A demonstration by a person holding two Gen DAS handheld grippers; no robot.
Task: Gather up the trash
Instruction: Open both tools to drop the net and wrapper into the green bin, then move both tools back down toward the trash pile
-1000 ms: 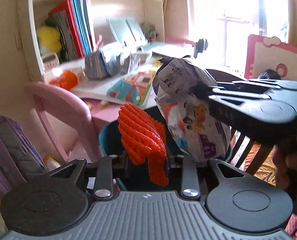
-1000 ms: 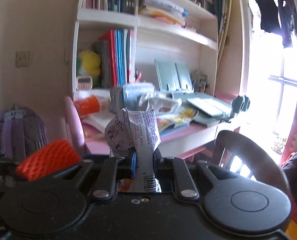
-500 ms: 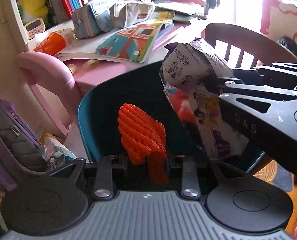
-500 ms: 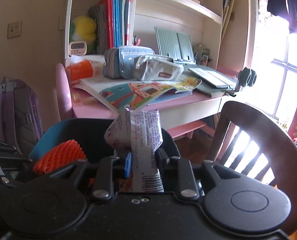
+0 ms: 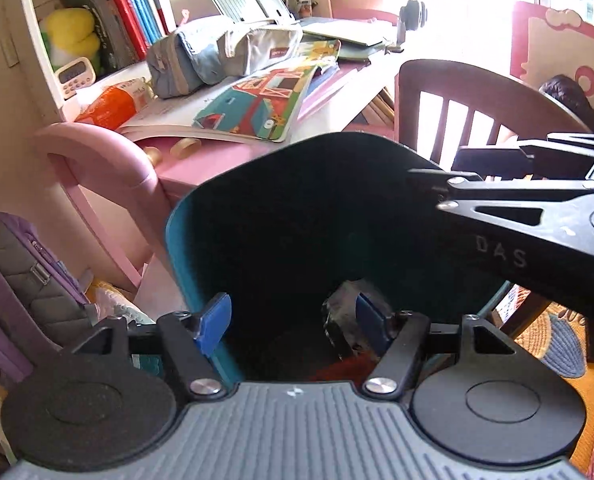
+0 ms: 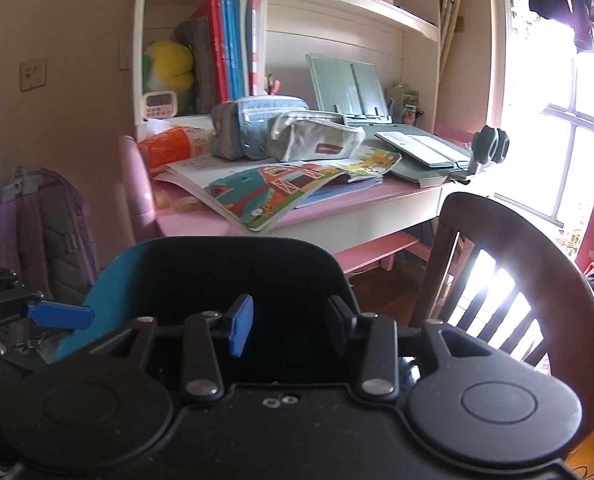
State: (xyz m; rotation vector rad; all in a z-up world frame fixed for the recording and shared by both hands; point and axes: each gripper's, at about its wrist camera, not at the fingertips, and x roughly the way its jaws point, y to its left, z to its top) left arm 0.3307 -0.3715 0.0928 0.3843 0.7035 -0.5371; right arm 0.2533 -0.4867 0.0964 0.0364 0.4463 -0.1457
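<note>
Both the left gripper (image 5: 293, 322) and right gripper (image 6: 288, 330) are opening, empty, over the upright teal bin (image 5: 185, 256).

Left gripper (image 5: 293, 322) angled downward, jaws opening, nothing between them, right gripper (image 6: 289, 326) beside it, jaws opening, empty

Pink desk (image 6: 233, 222) w/ open picture book (image 6: 281, 188) spread across it, two pencil cases (image 6: 285, 128) stacked behind. Orange packet (image 6: 165, 148) at left edge, by small white timer (image 6: 159, 103). Yellow plush toy (image 6: 173, 66) in shelf cubby, beside red & blue books (image 6: 229, 48). Green book stand (image 6: 347, 84) upright at back. Dark wooden chair (image 6: 509, 260) on right, nr window. Purple backpack (image 6: 37, 224) against wall, left of desk. Woven rug (image 5: 553, 340) on floor.
</note>
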